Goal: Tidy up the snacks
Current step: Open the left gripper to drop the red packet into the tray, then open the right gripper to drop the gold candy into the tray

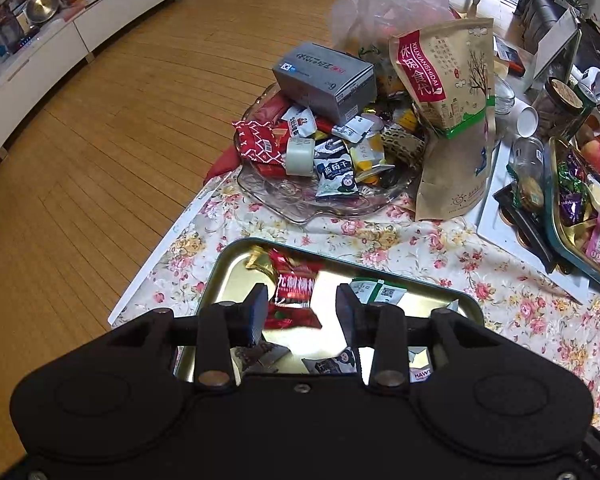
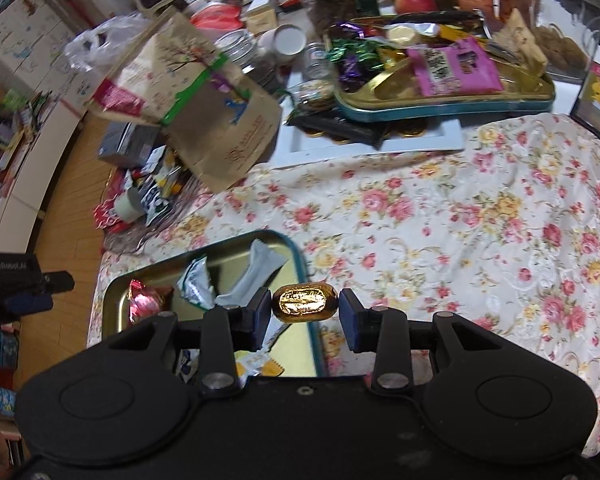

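A floral tablecloth (image 2: 480,208) covers the table ahead of both pairs of fingers, and to the right of the right fingers it lies bare and open. Beyond the left fingers sits a glass dish (image 1: 300,204) heaped with wrapped snacks and a grey box (image 1: 326,76), with a tall brown paper pouch (image 1: 452,112) standing just to its right. Directly beneath the fingers is a shiny metal tray (image 1: 236,264) with a teal rim, set near the table's edge, where wooden floor (image 1: 112,128) drops away on the left.

In the tray lie a red packet (image 1: 294,284), a green-and-white sachet (image 1: 374,290) and a white bar wrapper (image 2: 256,270). The red packet shows in the gap of the left gripper (image 1: 302,312), whose jaws stand apart; whether the pads touch it cannot be told.

The right gripper (image 2: 304,306) carries a gold foil candy (image 2: 304,303), oval and crinkled, over the tray's right rim. The candy sits between the blue pads, its twisted ends reaching them.
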Action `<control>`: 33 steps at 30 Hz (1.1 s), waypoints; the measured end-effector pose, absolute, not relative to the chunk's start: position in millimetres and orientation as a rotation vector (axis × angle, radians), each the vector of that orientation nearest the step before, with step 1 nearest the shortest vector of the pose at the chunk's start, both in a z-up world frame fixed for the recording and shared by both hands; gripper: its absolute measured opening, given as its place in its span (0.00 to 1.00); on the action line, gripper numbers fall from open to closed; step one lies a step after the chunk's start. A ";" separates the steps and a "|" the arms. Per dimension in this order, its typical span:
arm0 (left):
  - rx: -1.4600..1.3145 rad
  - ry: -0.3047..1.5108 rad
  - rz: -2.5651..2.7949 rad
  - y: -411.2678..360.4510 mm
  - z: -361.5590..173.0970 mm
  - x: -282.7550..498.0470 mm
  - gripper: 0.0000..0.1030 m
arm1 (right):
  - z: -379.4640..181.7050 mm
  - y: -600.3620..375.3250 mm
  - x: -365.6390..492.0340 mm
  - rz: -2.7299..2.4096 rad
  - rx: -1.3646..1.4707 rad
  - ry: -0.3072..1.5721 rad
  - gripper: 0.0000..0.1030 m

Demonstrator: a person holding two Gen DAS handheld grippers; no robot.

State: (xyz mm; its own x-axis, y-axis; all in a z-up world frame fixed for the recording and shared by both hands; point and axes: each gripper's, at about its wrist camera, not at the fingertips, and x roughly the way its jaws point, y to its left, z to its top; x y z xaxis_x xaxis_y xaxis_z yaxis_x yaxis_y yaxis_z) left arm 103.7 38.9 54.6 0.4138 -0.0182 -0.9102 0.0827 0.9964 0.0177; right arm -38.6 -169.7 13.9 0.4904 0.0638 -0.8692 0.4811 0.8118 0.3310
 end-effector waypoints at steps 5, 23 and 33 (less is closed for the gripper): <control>0.069 1.183 -0.079 36.2 48.3 103.3 0.46 | 14.9 -148.2 -34.5 -0.207 0.548 1.053 0.37; 0.113 1.231 -0.082 35.0 37.8 99.3 0.46 | 27.8 -101.1 -19.8 -0.015 0.411 1.009 0.40; 0.108 1.234 -0.086 35.7 37.3 98.0 0.46 | 29.4 -99.4 -19.7 0.016 0.433 0.987 0.40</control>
State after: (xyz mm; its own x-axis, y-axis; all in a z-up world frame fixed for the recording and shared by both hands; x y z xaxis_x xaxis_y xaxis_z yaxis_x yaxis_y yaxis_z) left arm 98.0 35.7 37.3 0.3280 -0.0072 -0.9447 0.1246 0.9916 0.0357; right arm -19.7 -99.4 29.4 0.5580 0.2069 -0.8036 0.1810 0.9148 0.3612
